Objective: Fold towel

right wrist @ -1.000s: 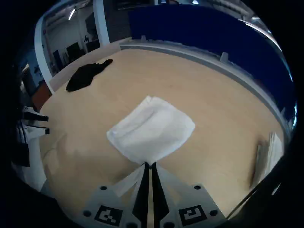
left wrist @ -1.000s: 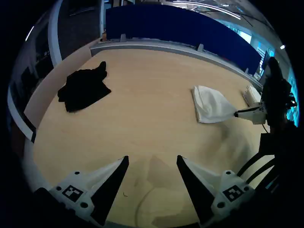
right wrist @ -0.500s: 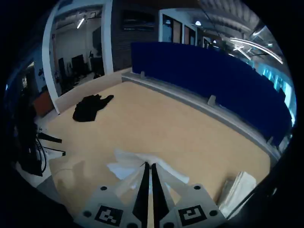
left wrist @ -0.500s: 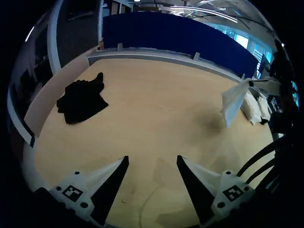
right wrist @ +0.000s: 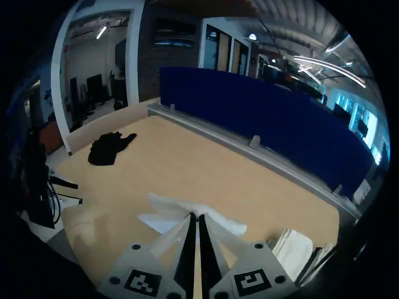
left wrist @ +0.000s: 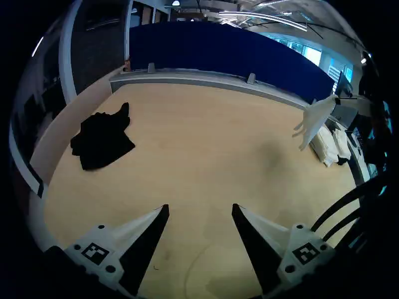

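**Folded towel lifted toward the stack**

A black cloth [left wrist: 101,142] lies by the table's [left wrist: 209,129] left edge. The left gripper [left wrist: 199,219] hovers spread and empty over the near edge, out of the way. The right gripper [right wrist: 194,215] pinches the white towel [left wrist: 314,122], which hangs above the right edge, probably bound for the folded stack [left wrist: 331,144] there. A second ago it lay flat mid-table

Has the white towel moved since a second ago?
Yes. The white towel went from lying flat on the table to hanging in the air from the right claw, nearer the folded stack.
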Available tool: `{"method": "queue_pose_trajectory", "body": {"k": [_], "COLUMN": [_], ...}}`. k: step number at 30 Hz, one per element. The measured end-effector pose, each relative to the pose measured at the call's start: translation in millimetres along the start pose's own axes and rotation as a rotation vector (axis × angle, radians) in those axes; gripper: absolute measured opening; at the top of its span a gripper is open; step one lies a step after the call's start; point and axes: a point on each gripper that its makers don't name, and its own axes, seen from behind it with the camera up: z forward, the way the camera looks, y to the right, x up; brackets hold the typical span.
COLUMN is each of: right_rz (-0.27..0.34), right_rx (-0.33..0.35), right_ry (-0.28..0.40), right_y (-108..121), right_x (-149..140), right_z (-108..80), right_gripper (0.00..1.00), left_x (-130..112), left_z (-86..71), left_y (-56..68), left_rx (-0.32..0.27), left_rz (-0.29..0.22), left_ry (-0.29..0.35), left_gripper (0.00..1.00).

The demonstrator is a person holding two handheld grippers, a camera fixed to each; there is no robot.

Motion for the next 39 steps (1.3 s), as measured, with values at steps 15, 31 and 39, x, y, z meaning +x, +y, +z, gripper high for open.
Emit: {"method": "queue_pose_trajectory", "body": {"k": [15, 31, 39], "right_rz": [0.028, 0.074, 0.105], "right_rx": [-0.047, -0.135, -0.185], "right_ry": [0.010, 0.006, -0.014], "right_y": [55, 155, 217], "right_x": [6, 17, 13], "right_z": [-28.8, -30.5, -24.9], "right_gripper": [0.04, 0.04, 0.04], "left_x": [-4, -6, -11], "left_z": [-0.8, 3.4, 1.5], "left_y": [2.4, 2.9, 3.3], "left_rx": [0.012, 0.033, 0.051], "left_rz": [-0.003, 0.001, 0.000], "left_ry": [-0.004, -0.017, -0.032], "left_gripper": [0.93, 0.93, 0.93]}}
